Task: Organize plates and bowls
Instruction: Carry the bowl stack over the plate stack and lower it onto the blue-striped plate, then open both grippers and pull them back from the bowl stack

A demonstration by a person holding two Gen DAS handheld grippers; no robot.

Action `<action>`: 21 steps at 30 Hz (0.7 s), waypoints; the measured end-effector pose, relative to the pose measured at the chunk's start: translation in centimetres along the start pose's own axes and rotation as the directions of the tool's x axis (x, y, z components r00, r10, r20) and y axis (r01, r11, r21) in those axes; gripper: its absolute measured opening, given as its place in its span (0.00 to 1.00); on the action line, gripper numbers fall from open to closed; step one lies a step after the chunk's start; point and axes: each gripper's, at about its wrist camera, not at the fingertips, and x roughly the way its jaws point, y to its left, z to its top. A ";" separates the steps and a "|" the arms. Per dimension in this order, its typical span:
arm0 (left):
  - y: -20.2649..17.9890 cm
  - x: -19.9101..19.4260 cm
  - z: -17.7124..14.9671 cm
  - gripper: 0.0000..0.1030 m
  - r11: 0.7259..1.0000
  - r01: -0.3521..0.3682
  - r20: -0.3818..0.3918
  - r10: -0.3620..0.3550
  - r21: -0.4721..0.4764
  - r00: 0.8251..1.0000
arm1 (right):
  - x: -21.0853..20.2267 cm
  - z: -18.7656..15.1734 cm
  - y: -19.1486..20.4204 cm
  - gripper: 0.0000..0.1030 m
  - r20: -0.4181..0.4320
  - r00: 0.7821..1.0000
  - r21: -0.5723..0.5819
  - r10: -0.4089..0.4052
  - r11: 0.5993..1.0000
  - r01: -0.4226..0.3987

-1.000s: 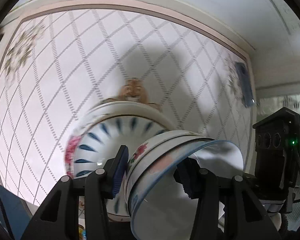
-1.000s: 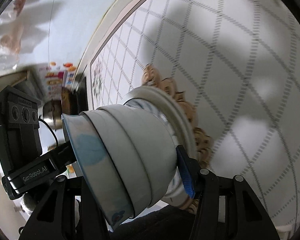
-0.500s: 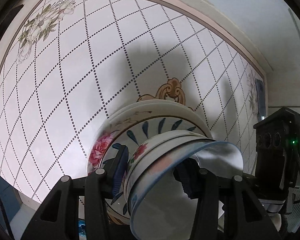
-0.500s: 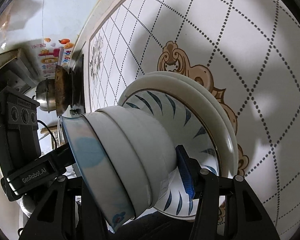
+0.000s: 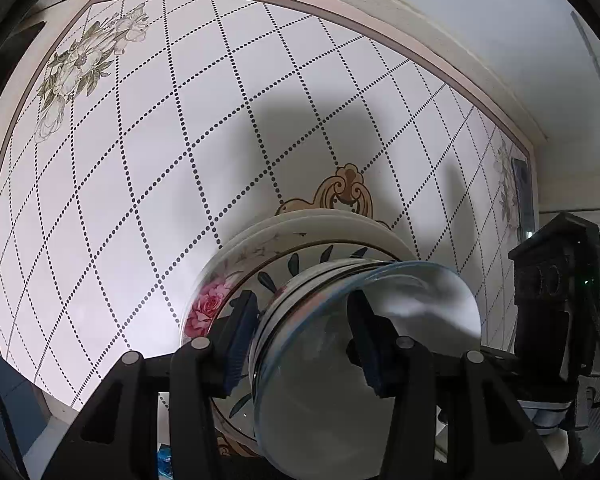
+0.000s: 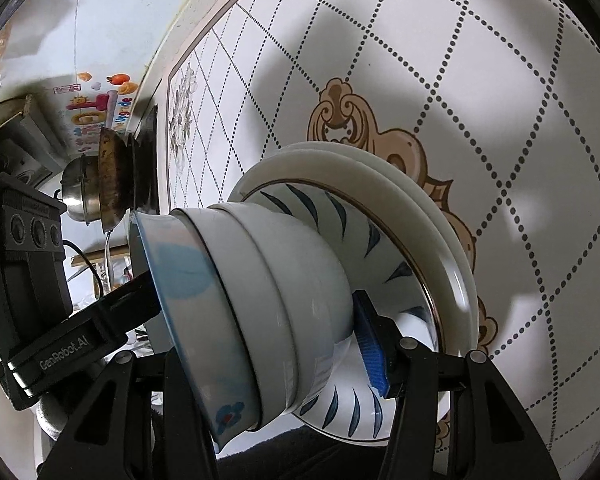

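A nest of three bowls, the top one clear blue-tinted glass [image 5: 364, 344] over two white glazed ceramic ones [image 6: 284, 292], sits in the middle of a stack of white ceramic plates [image 6: 440, 220], the top plate painted with blue leaf strokes and a pink rose [image 5: 204, 312]. The whole pile rests on the white table with its dotted diamond grid [image 5: 140, 160], just in front of the tan scroll ornament [image 5: 346, 190] printed at its centre.

The left gripper [image 5: 300, 332] pinches the near wall of the bowl nest, one blue pad outside, the other inside the glass. The right gripper [image 6: 260, 332] appears to clamp the nest from the opposite side: its blue pad presses the lowest bowl's outer curve, while the other finger is hidden behind the rims.

This load is likely heavy, rigid and brittle. Glazed and glass surfaces are slick, so nested bowls may slide or rattle against each other if tilted. Gripping across the rims from both sides, as here, seems soundest; the plates underneath are not held and would stay behind.
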 end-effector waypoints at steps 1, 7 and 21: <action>0.0 0.0 0.0 0.42 1.000 0.000 0.000 0.000 0.001 1.000 | 0.0 -0.1 0.0 0.53 0.001 1.000 0.003 0.001 1.000 -0.001; 0.0 -0.2 -0.2 0.42 1.000 -0.008 -0.003 0.008 0.005 1.000 | -0.6 -0.4 0.4 0.53 0.018 0.999 -0.011 -0.033 0.999 0.033; -0.8 -6.1 -2.8 0.44 0.987 -0.132 0.153 0.117 0.087 0.981 | -6.1 -3.4 3.5 0.58 0.189 0.969 -0.090 -0.157 0.980 0.177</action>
